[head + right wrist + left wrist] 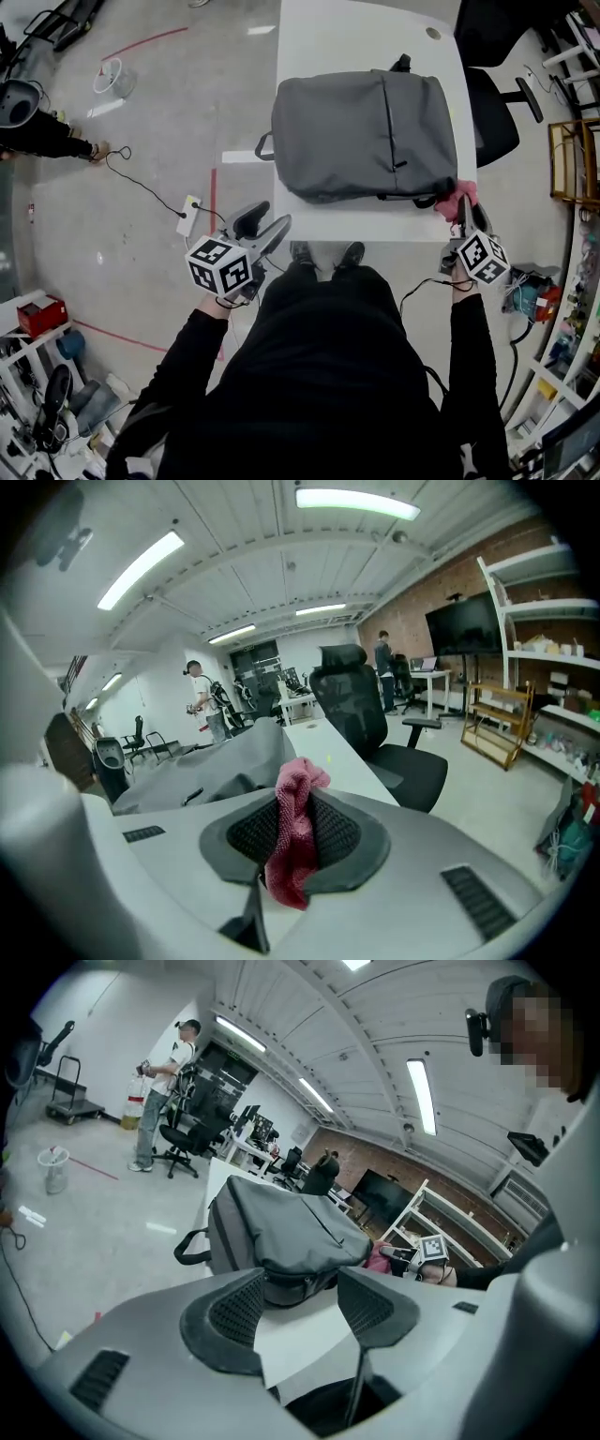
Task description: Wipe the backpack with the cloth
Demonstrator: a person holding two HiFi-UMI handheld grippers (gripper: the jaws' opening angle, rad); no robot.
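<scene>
A grey backpack (366,134) lies flat on the white table (347,37); it also shows in the left gripper view (281,1232) and the right gripper view (216,766). My right gripper (463,214) is at the table's front right corner, beside the backpack's corner, shut on a pink cloth (292,841) that hangs between its pads; the cloth (463,195) shows in the head view too. My left gripper (272,231) stands open and empty just off the table's front left corner, its jaws (298,1312) pointing toward the backpack.
A black office chair (492,108) stands at the table's right side. A white power strip (188,216) with a cable lies on the floor to the left. Shelves with clutter (572,159) line the right. A person (159,1091) stands far off.
</scene>
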